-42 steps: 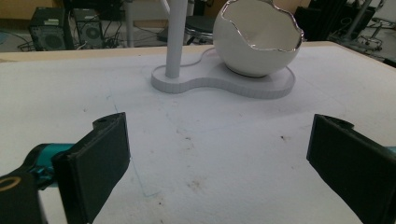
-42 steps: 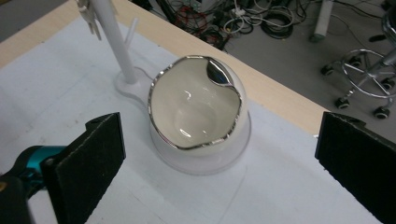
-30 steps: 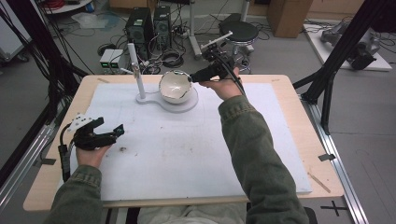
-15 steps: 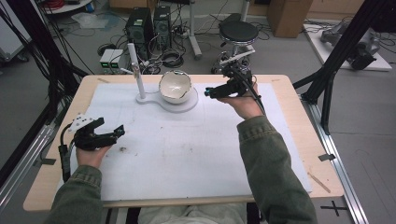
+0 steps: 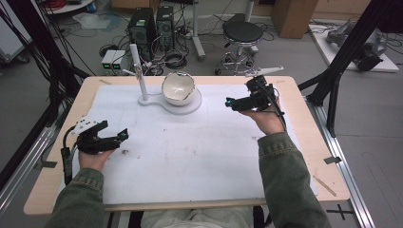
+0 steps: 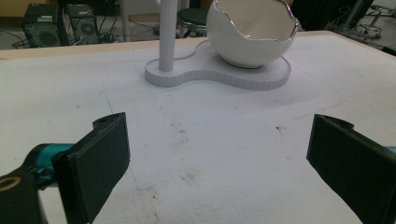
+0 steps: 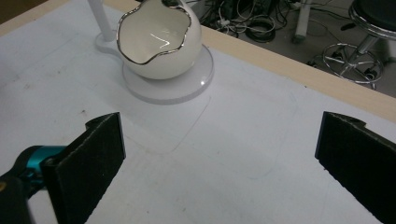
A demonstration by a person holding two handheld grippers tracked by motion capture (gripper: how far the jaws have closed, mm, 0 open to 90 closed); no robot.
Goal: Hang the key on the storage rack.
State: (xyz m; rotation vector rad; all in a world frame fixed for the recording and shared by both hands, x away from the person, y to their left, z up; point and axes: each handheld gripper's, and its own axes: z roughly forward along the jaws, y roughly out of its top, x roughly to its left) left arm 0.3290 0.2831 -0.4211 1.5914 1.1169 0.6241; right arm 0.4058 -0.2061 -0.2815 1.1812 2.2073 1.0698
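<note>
White mat (image 5: 190,156), eggshell bowl (image 5: 178,88), right gripper (image 5: 237,102) beside, jaws apart.

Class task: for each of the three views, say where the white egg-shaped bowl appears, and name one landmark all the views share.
High view: egg-shaped bowl top centre, on the white stand base.
Left gripper view: bowl top, right of centre, above the jaws.
Right gripper view: bowl top, left of centre.
Shared landmark: the white upright post beside it.

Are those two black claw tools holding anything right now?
No. The left gripper and right gripper are both open and empty, apart from the white eggshell-shaped bowl.
</note>
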